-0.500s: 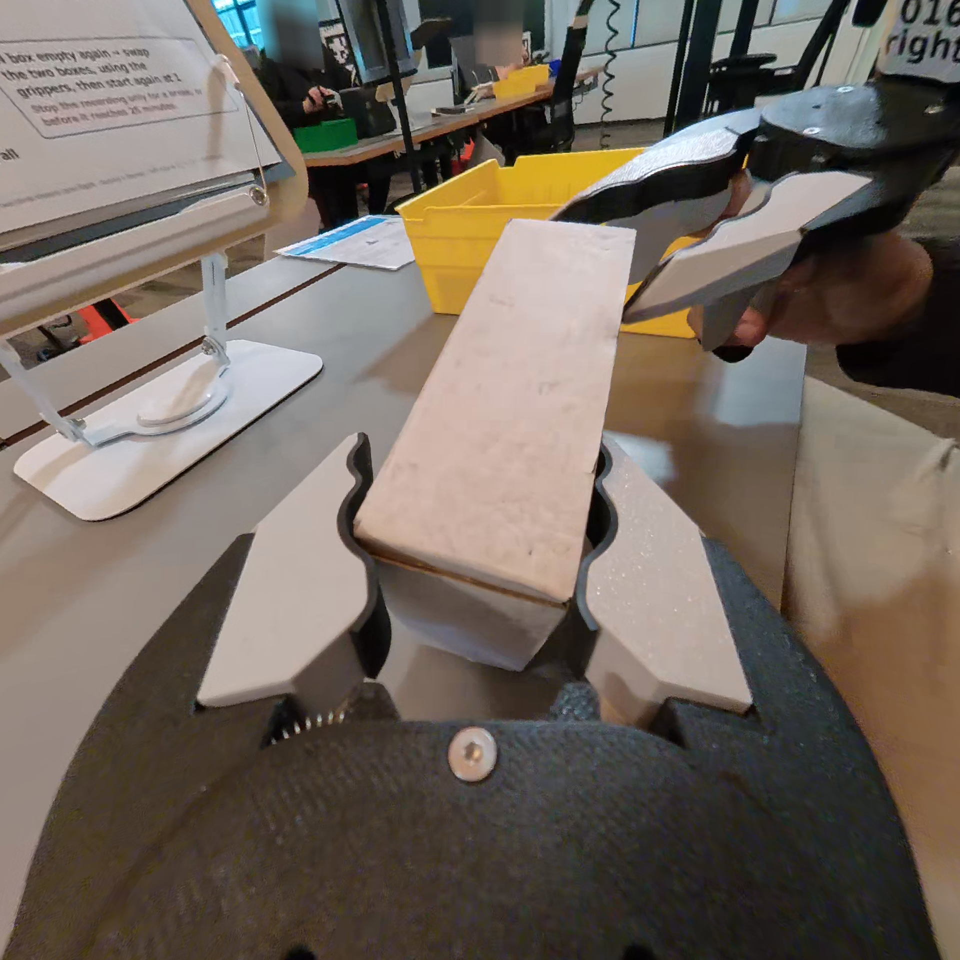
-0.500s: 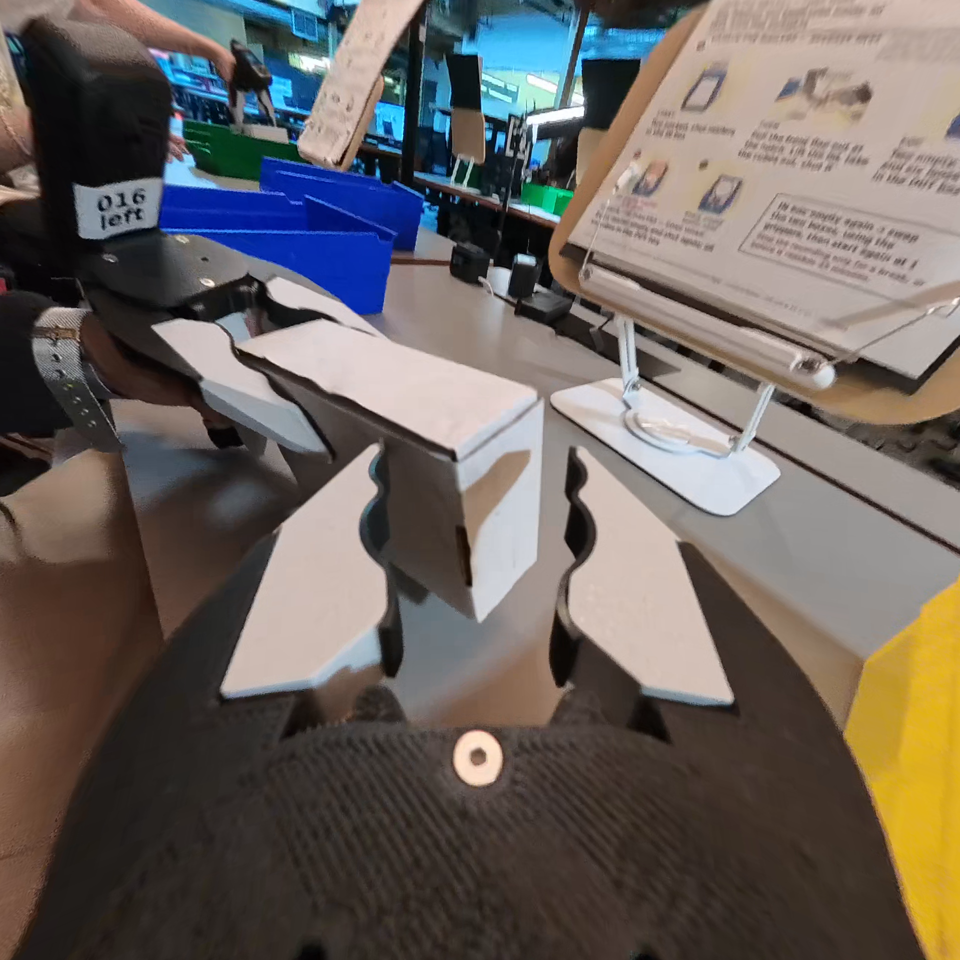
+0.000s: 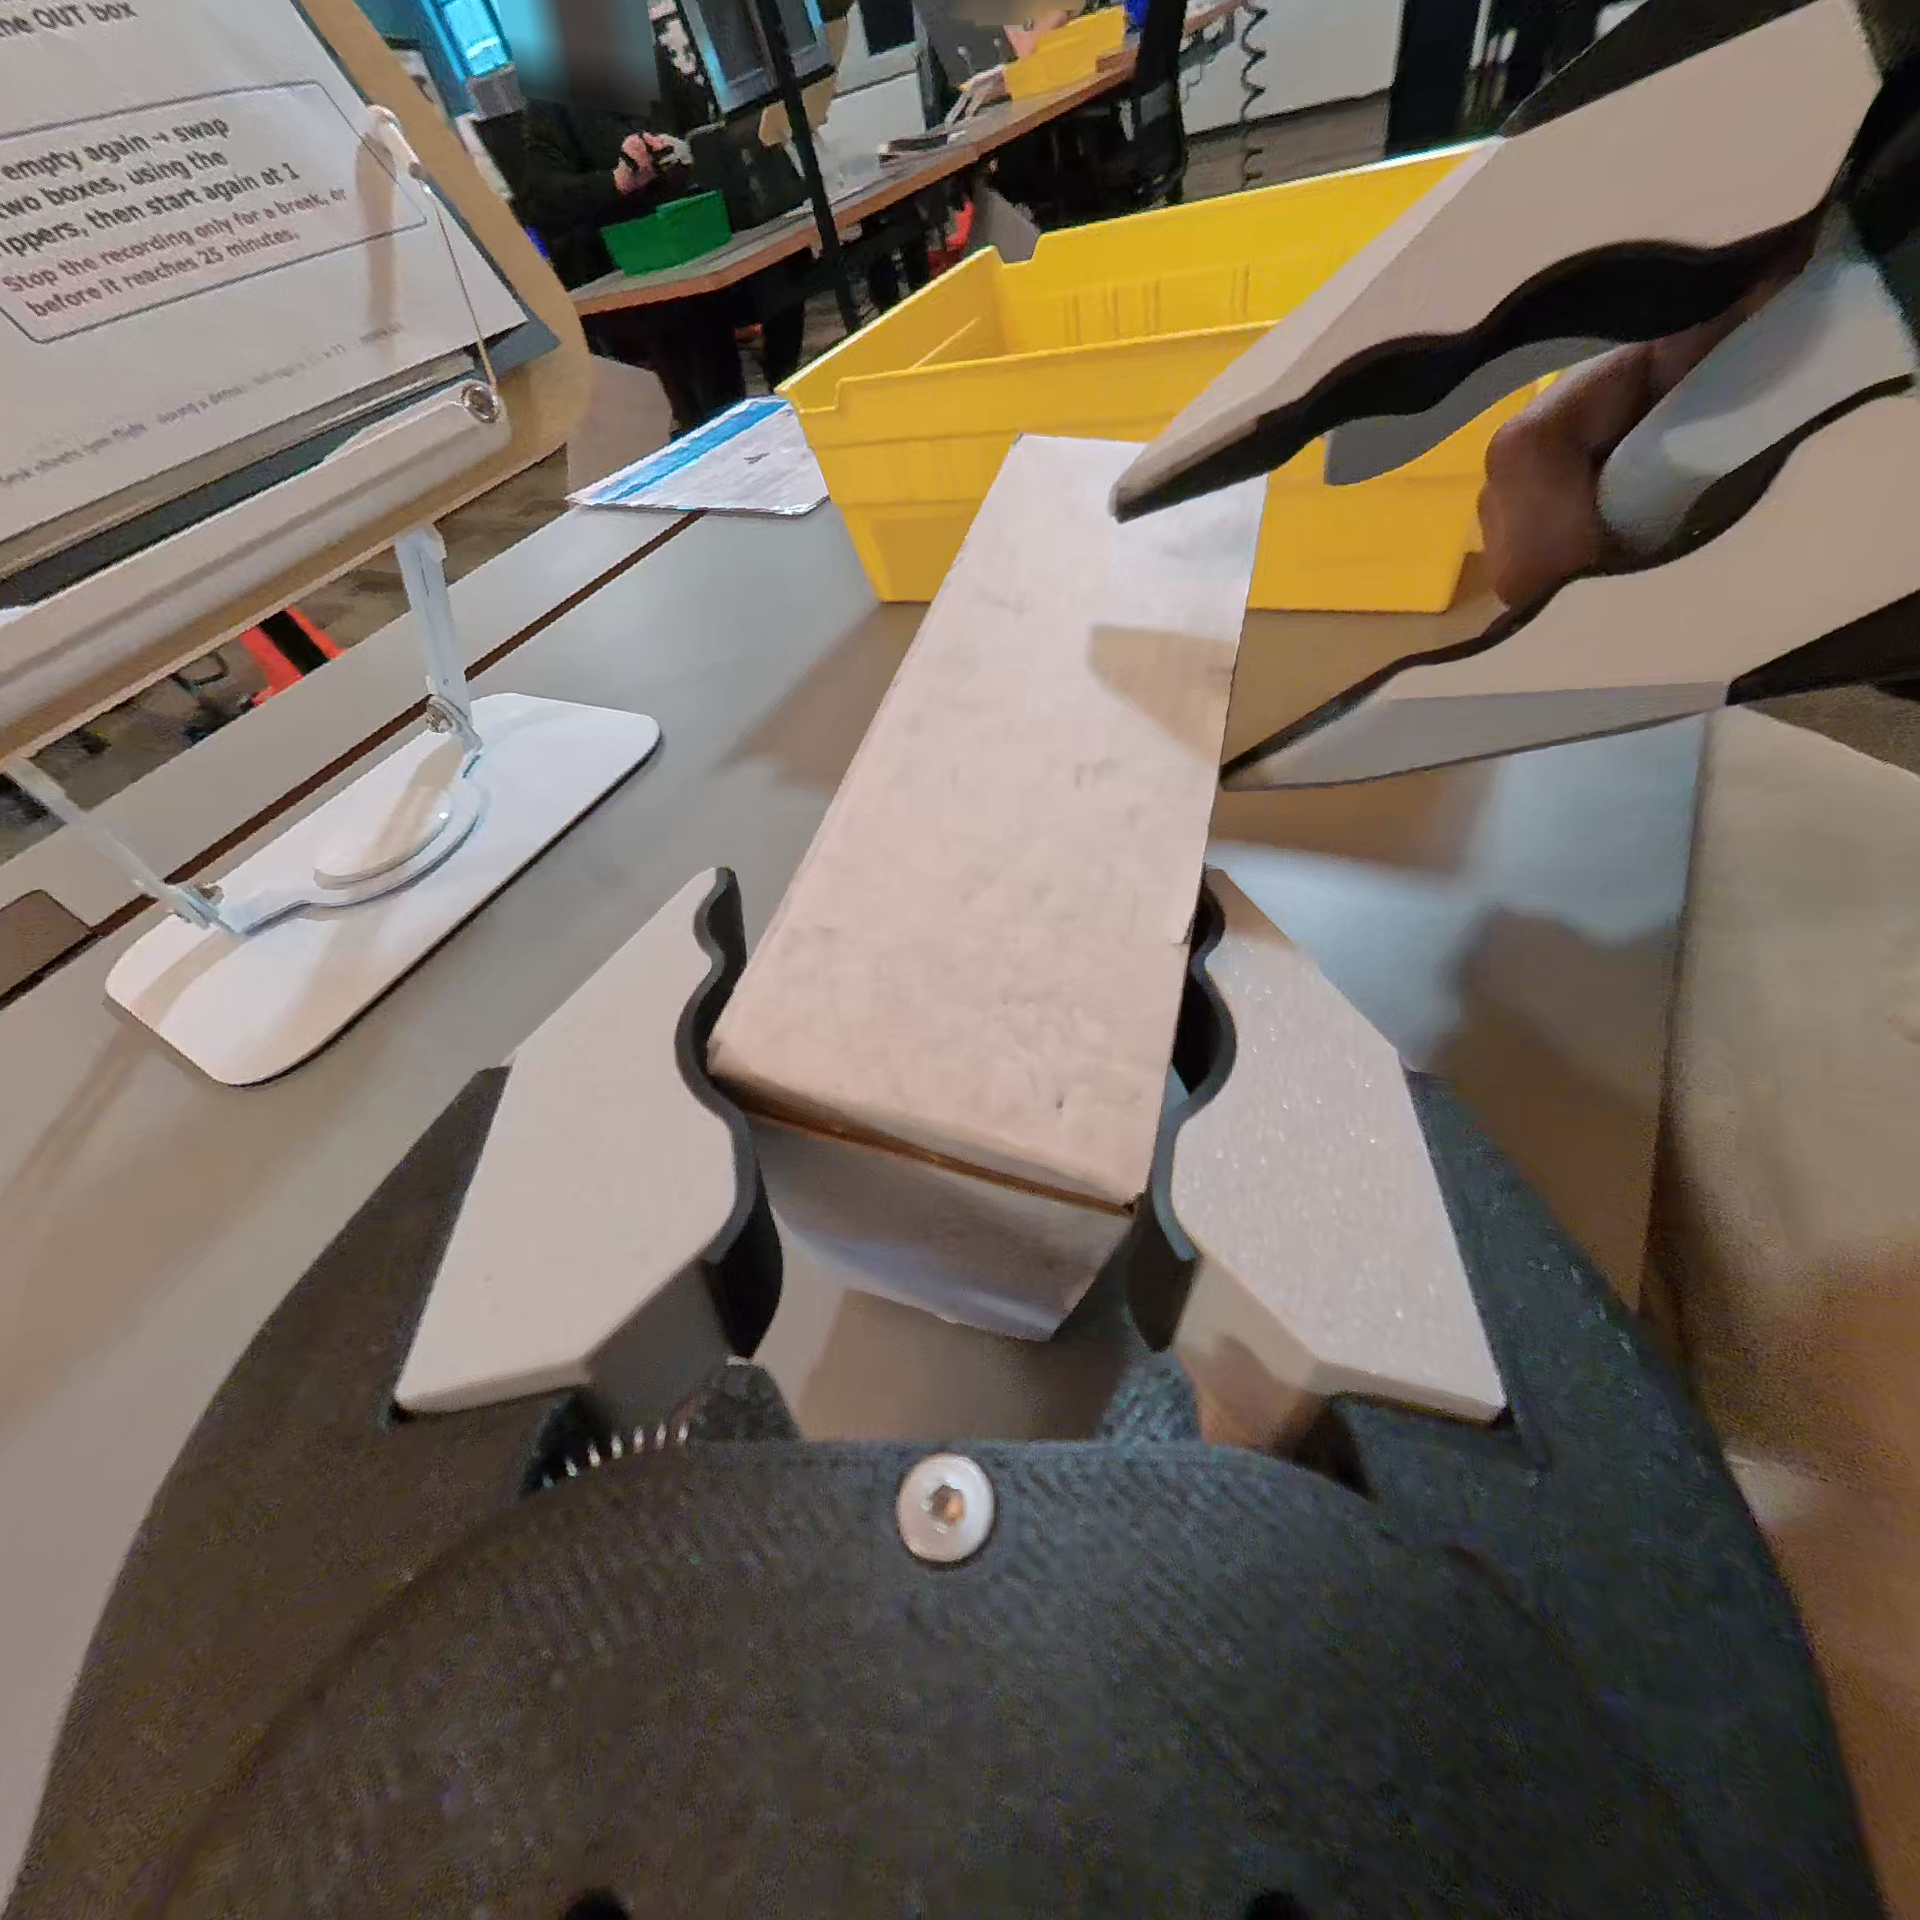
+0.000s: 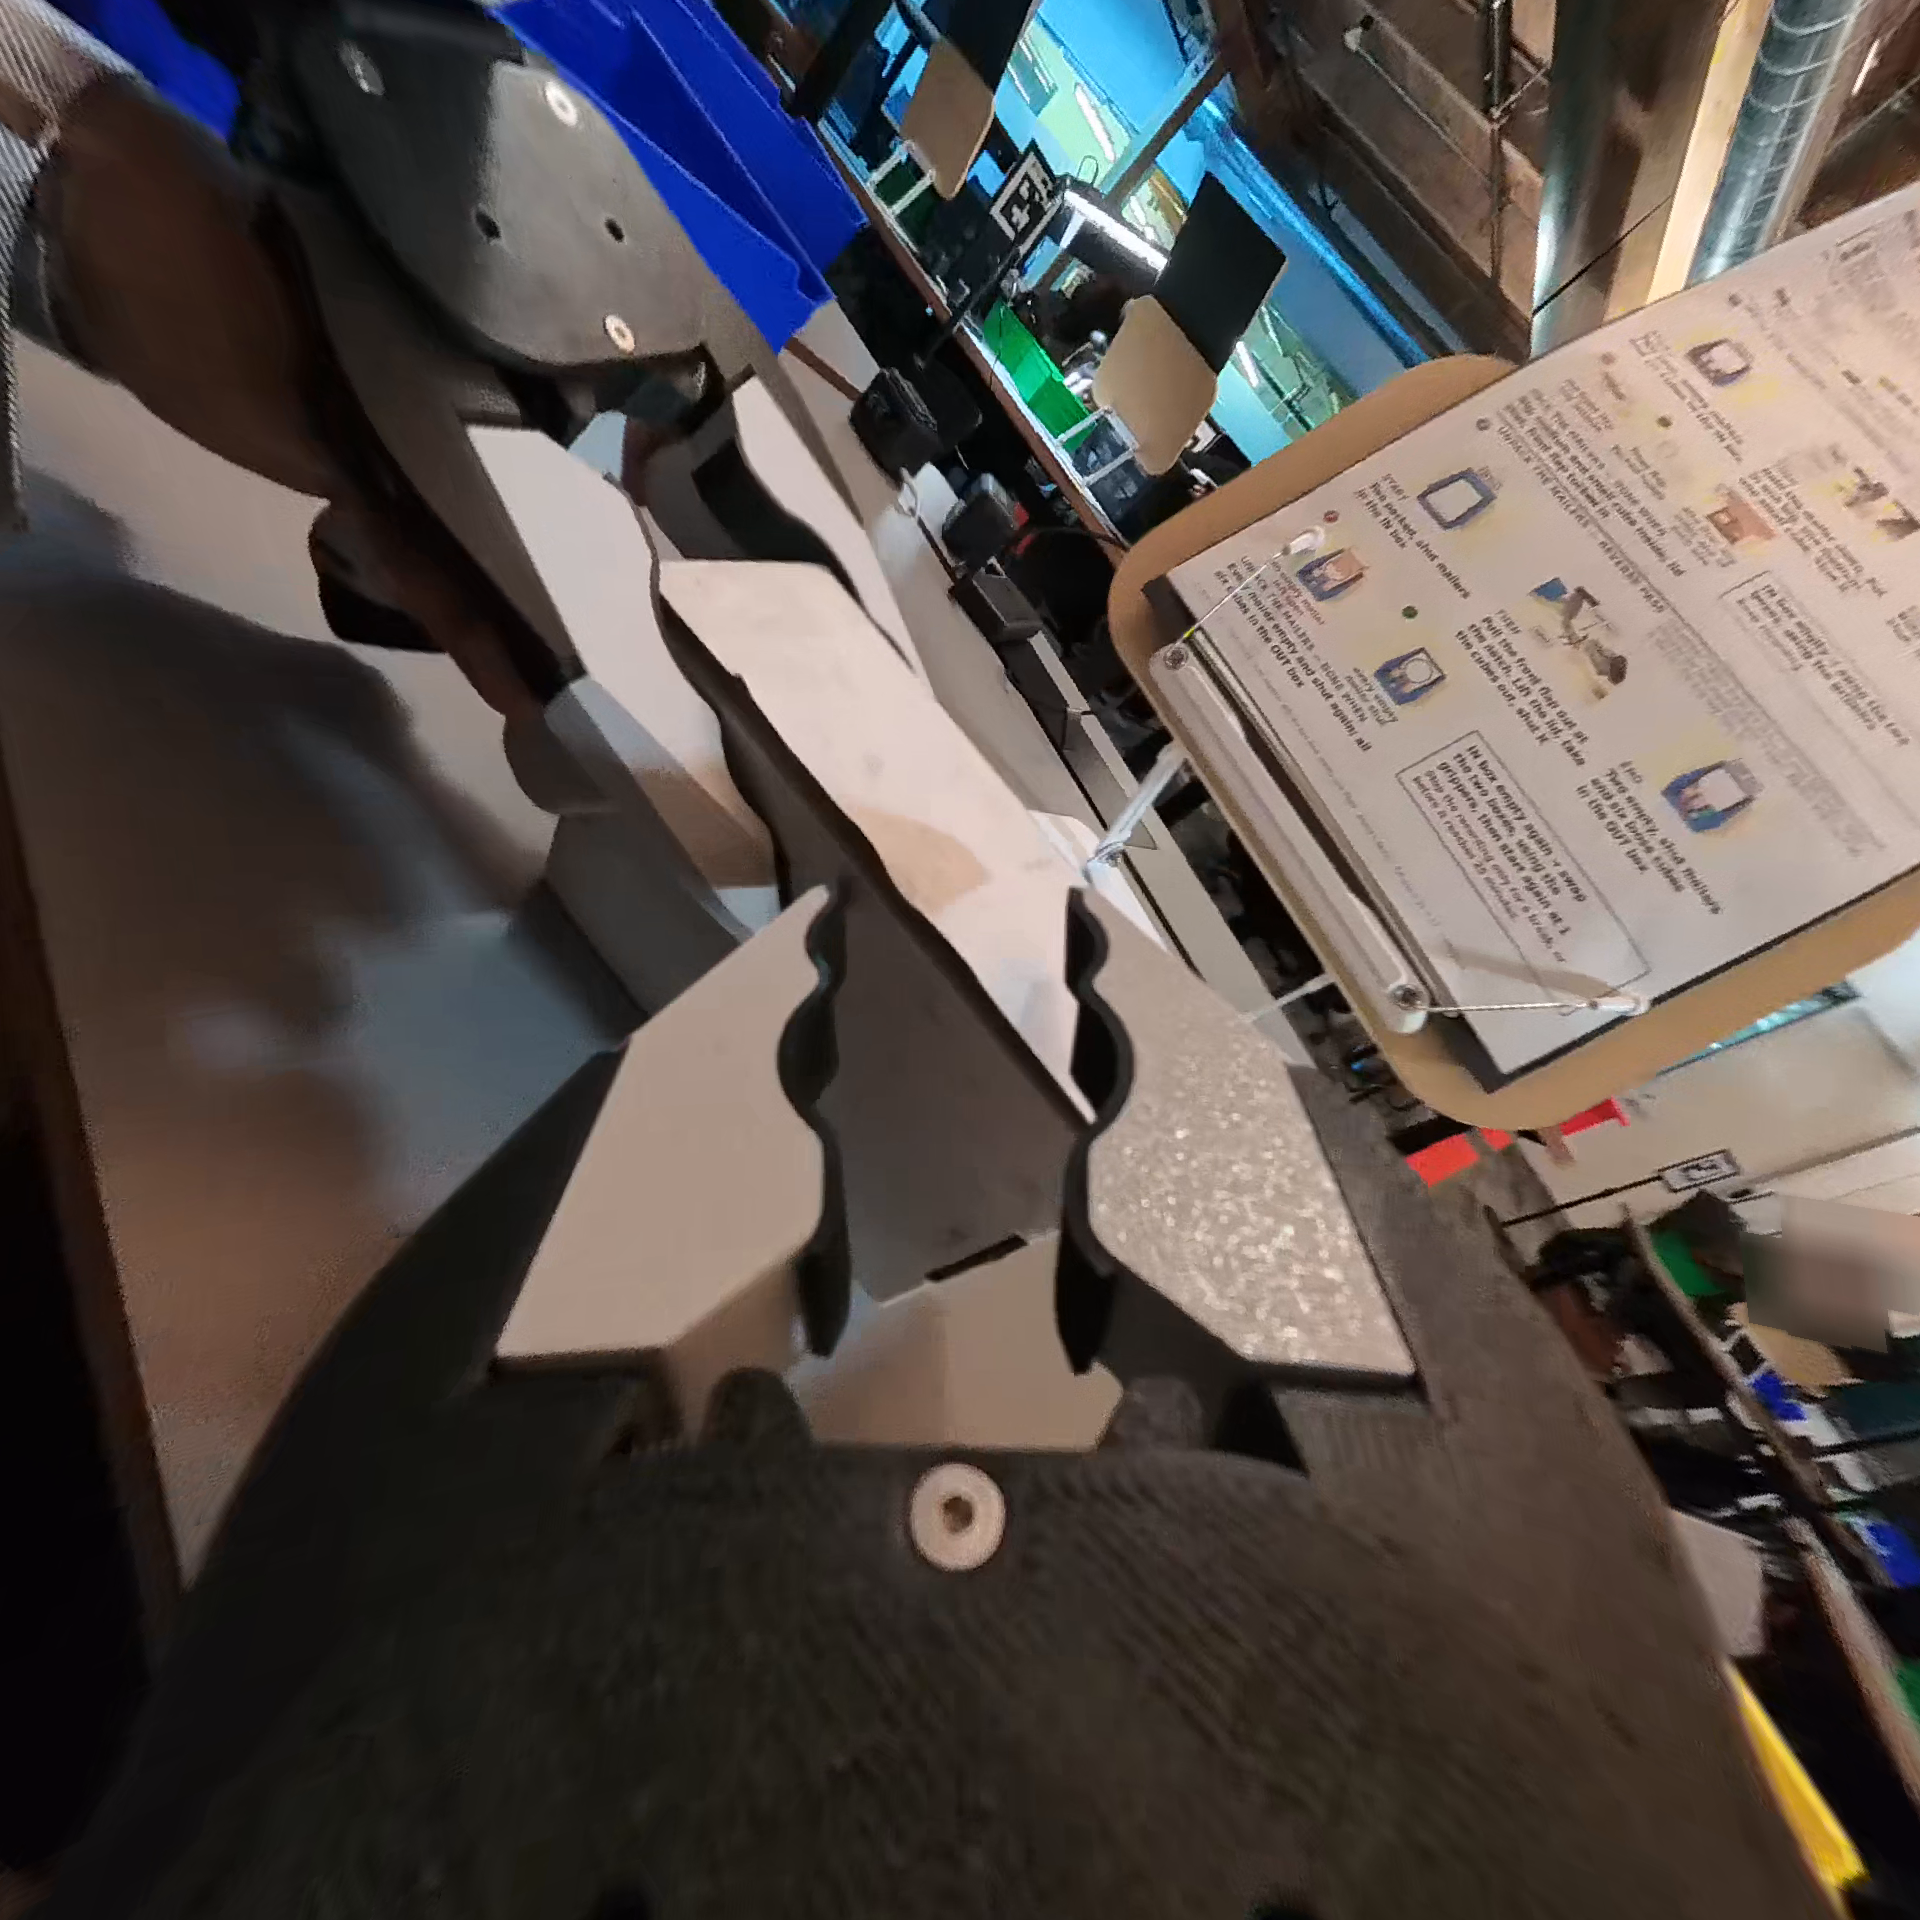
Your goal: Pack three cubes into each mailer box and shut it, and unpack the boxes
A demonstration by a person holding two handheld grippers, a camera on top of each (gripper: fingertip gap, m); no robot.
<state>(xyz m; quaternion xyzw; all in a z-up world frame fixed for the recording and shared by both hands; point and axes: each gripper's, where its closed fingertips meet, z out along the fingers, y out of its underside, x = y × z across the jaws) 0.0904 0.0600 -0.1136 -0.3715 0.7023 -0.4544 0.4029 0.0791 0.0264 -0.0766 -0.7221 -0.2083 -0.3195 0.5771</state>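
A closed white mailer box (image 3: pixel 997 831) is held off the grey table (image 3: pixel 675 644). My left gripper (image 3: pixel 961 894) is shut on its near end, one finger on each long side. My right gripper (image 3: pixel 1174 634) comes in from the upper right, with one finger over the box's far end and the other under it. In the right wrist view the right gripper (image 4: pixel 951 914) is shut on the box (image 4: pixel 914 748), which runs away to the left gripper (image 4: pixel 727 644) at its other end. No cubes show.
A yellow bin (image 3: pixel 1039 436) stands on the table behind the box. An instruction sheet on a white stand (image 3: pixel 364 883) is at the left and shows again in the right wrist view (image 4: pixel 1558 675). Blue bins (image 4: pixel 727 187) stand beyond the left gripper. A paper (image 3: pixel 717 468) lies near the yellow bin.
My right gripper has closed its fingers onto the far end of the box and rolled to one side. My left gripper keeps its hold on the near end.
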